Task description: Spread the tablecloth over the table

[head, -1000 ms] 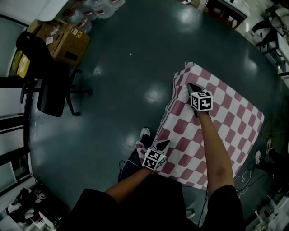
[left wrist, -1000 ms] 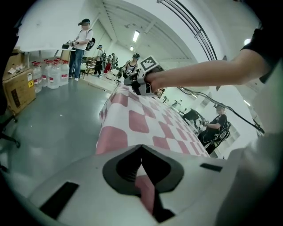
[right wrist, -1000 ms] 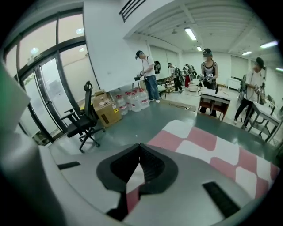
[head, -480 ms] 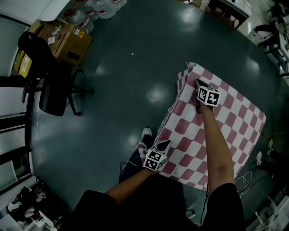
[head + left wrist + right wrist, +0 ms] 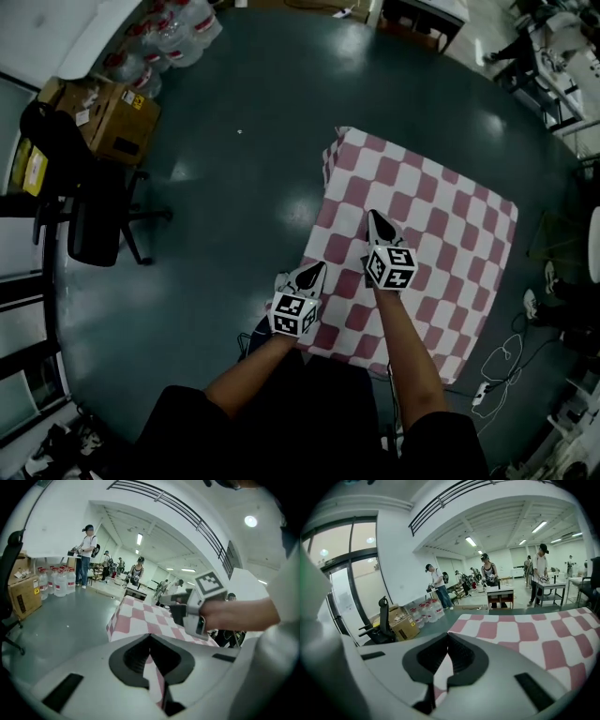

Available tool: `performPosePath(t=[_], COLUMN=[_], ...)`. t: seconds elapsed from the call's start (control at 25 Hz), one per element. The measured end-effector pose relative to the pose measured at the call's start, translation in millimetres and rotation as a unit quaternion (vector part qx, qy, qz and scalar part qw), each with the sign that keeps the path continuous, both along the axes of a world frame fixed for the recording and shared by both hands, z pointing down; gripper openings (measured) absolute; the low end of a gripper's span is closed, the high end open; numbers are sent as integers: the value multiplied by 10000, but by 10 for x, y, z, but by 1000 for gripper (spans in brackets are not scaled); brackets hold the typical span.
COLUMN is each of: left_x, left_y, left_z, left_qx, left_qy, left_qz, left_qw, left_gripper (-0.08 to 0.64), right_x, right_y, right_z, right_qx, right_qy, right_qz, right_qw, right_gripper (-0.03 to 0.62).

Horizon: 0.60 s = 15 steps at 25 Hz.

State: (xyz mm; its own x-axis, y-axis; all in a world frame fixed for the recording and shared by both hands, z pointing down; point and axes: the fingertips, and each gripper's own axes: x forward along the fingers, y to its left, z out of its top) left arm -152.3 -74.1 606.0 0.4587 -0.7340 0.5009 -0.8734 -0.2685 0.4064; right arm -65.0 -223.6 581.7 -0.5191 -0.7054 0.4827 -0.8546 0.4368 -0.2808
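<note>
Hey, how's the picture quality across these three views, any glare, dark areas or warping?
Head view: dim overall with black rounded corners, and light glare patches on the floor; the tablecloth still reads clearly. Left gripper view: strong fisheye bending, and the near hand looks soft. Right gripper view: brighter and evenly lit, with the same bending toward the edges.

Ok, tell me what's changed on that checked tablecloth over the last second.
The right gripper drew back from the far left corner of the tablecloth towards the person, to mid-cloth, jaws together. The bunched folds along the cloth's left edge are gone; it now lies flat. The left gripper stayed at the near left edge, shut on the cloth.
</note>
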Motion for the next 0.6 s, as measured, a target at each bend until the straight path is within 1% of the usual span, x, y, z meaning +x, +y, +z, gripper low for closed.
performPosePath(t=[0.08, 0.16, 0.28, 0.4, 0.52, 0.6], left_x=[-200, -197, -21, 188, 385, 508], left_y=[-99, -75, 74, 216, 387, 522], left_z=[-143, -340, -686, -1036, -1440, -1701], left_qx=[208, 434, 779, 1118, 1503, 1790], left_qy=[3, 32, -52, -125, -199, -223], left_qz=[-73, -114, -148, -136, -38, 106], left_qw=[9998, 9990, 9968, 9936, 9884, 9835], left_gripper=[11, 11, 11, 11, 11, 11], right_x=[-188, -205, -81, 115, 320, 456], right_y=[259, 580, 1053, 1407, 1712, 1910], right_z=[-107, -268, -561, -872, -1236, -1473], right_qx=[103, 193, 385, 697, 1035, 1219], right_qy=[-36, -49, -116, -99, 6, 17], right_qz=[26, 50, 109, 225, 338, 555], right_qw=[9999, 9998, 9991, 9973, 9941, 9910], right_gripper=[15, 15, 15, 15, 15, 15])
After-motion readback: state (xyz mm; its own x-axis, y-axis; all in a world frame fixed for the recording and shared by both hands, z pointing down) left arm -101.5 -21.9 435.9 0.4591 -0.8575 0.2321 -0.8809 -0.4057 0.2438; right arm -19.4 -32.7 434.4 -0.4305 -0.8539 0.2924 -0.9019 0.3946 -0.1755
